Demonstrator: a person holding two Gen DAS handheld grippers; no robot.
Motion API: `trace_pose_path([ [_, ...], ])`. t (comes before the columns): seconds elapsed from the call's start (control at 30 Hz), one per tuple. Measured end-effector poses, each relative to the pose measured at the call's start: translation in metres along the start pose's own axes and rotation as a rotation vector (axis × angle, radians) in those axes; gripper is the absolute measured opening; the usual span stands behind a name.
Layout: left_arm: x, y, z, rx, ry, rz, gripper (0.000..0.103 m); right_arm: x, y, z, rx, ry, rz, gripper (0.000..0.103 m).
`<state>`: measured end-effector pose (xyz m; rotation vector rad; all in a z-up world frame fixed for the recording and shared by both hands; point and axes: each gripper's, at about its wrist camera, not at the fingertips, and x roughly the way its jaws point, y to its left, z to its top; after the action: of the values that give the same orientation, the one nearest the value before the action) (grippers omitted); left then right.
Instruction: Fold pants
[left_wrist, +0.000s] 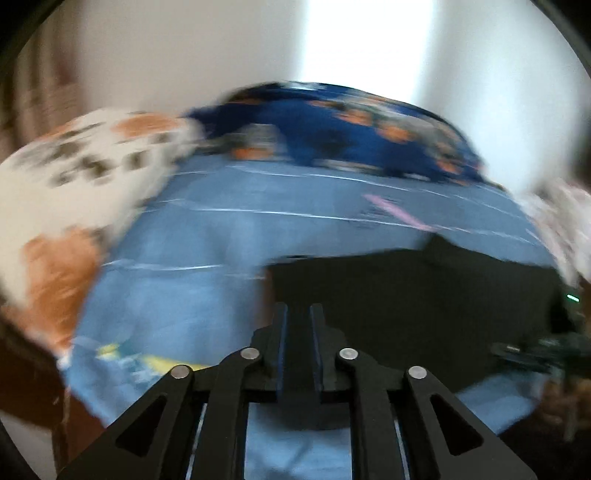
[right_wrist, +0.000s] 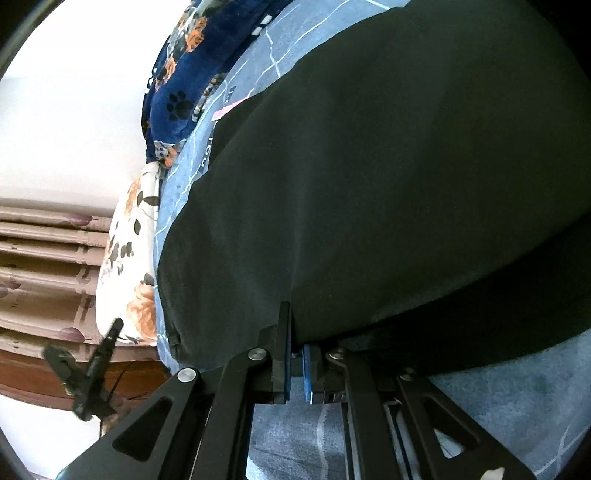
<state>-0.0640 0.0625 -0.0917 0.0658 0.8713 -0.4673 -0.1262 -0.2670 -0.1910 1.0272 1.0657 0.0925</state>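
Note:
The black pants (right_wrist: 369, 166) lie spread over the blue bed sheet (right_wrist: 517, 387) and fill most of the right wrist view. My right gripper (right_wrist: 297, 332) is shut on their near edge; the cloth drapes over the right finger and hides its tip. In the blurred left wrist view, the pants (left_wrist: 406, 295) lie ahead and to the right. My left gripper (left_wrist: 300, 314) hovers at their left edge. Its jaws stand a narrow gap apart, and I see no cloth between the pads.
A dark blue paw-print blanket (left_wrist: 314, 125) (right_wrist: 177, 103) is bunched at the far side of the bed. A white floral pillow (left_wrist: 74, 158) (right_wrist: 125, 251) lies beside it. The wooden bed frame (right_wrist: 37, 373) and a pleated curtain (right_wrist: 37, 258) border the bed.

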Motion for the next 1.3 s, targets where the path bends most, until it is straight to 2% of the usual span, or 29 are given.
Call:
trace_pose_path([
  [0.07,0.026,-0.031,-0.003,0.020,0.069,-0.125,0.019,0.000,-0.003,0.000,0.020,0.004,0.027,0.009],
  [0.1,0.042,-0.044,-0.008,0.034,0.120,-0.149,0.019,0.001,-0.005,0.000,0.033,0.012,0.051,0.009],
  [0.17,0.072,-0.060,-0.021,0.052,0.201,-0.160,0.019,0.000,-0.010,0.000,0.056,0.021,0.083,0.010],
  [0.27,0.095,-0.063,-0.040,0.040,0.252,-0.149,0.019,-0.007,-0.016,0.003,0.081,0.027,0.118,0.016],
  [0.3,0.092,-0.064,-0.044,0.050,0.211,-0.142,0.019,-0.015,-0.022,0.007,0.097,0.007,0.128,0.017],
  [0.37,0.090,-0.067,-0.045,0.083,0.208,-0.121,0.019,-0.036,-0.038,0.017,0.129,-0.054,0.158,0.025],
  [0.47,0.091,-0.068,-0.045,0.075,0.210,-0.116,0.019,-0.071,-0.068,0.034,0.169,-0.163,0.176,0.026],
  [0.53,0.091,-0.068,-0.044,0.068,0.212,-0.111,0.019,-0.104,-0.103,0.048,0.224,-0.266,0.162,0.026],
  [0.63,0.091,-0.069,-0.045,0.055,0.207,-0.104,0.019,-0.156,-0.161,0.064,0.325,-0.425,0.174,0.023],
  [0.67,0.091,-0.070,-0.045,0.056,0.207,-0.099,0.019,-0.173,-0.179,0.069,0.350,-0.470,0.158,0.016],
  [0.87,0.094,-0.072,-0.042,0.053,0.214,-0.082,0.019,-0.262,-0.275,0.093,0.540,-0.684,0.221,0.005],
  [1.07,0.096,-0.074,-0.041,0.065,0.220,-0.070,0.019,-0.293,-0.292,0.092,0.520,-0.709,0.153,0.003],
  [1.3,0.095,-0.065,-0.039,0.047,0.234,-0.094,0.019,-0.313,-0.296,0.053,0.513,-0.692,0.098,0.003],
])
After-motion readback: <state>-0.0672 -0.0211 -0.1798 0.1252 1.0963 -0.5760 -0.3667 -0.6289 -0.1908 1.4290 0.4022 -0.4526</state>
